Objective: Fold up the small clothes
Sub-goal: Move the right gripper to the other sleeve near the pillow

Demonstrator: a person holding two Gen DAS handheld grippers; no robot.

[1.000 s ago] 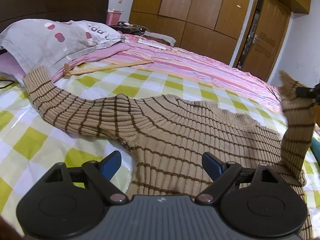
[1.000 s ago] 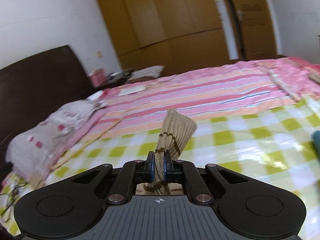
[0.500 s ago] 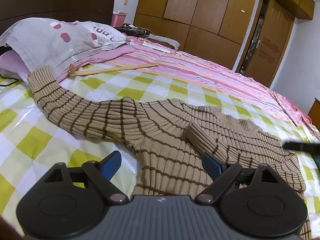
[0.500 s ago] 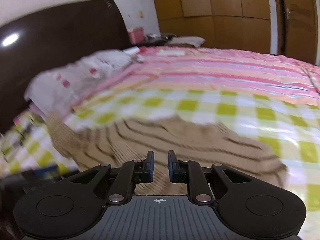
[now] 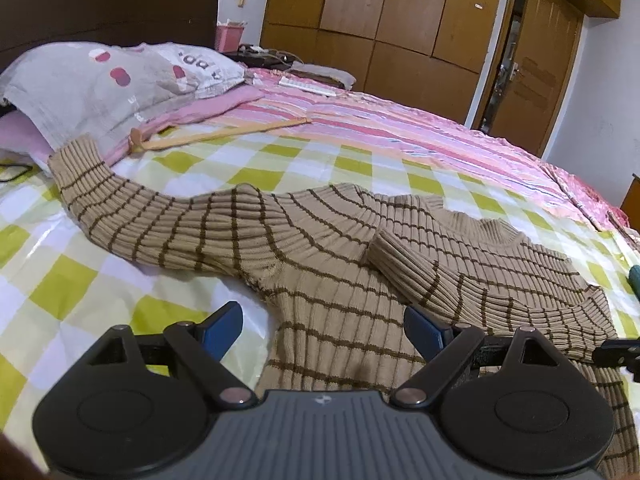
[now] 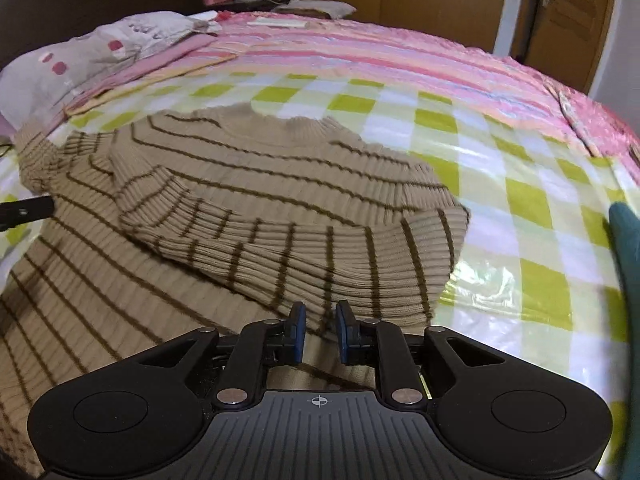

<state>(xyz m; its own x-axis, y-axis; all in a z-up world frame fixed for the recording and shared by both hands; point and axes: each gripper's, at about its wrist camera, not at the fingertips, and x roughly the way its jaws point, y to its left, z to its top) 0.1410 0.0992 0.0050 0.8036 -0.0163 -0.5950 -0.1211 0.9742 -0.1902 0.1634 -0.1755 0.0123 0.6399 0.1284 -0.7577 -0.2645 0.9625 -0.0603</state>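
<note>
A tan ribbed sweater with brown stripes lies on the checked bed cover. Its right sleeve is folded across the chest; its left sleeve stretches out toward the pillow. My left gripper is wide open and empty, hovering over the sweater's lower left side. In the right wrist view the sweater shows with the folded sleeve on top. My right gripper is slightly open and empty, just above the sweater near the sleeve fold.
A grey pillow lies at the bed's head. A wooden stick lies beside it. A teal cloth is at the right edge. Wooden wardrobes and a door stand behind the bed.
My right gripper carried the right sleeve across the chest, let it go and drew back to the sweater's right side. My left gripper stayed open over the lower left.
</note>
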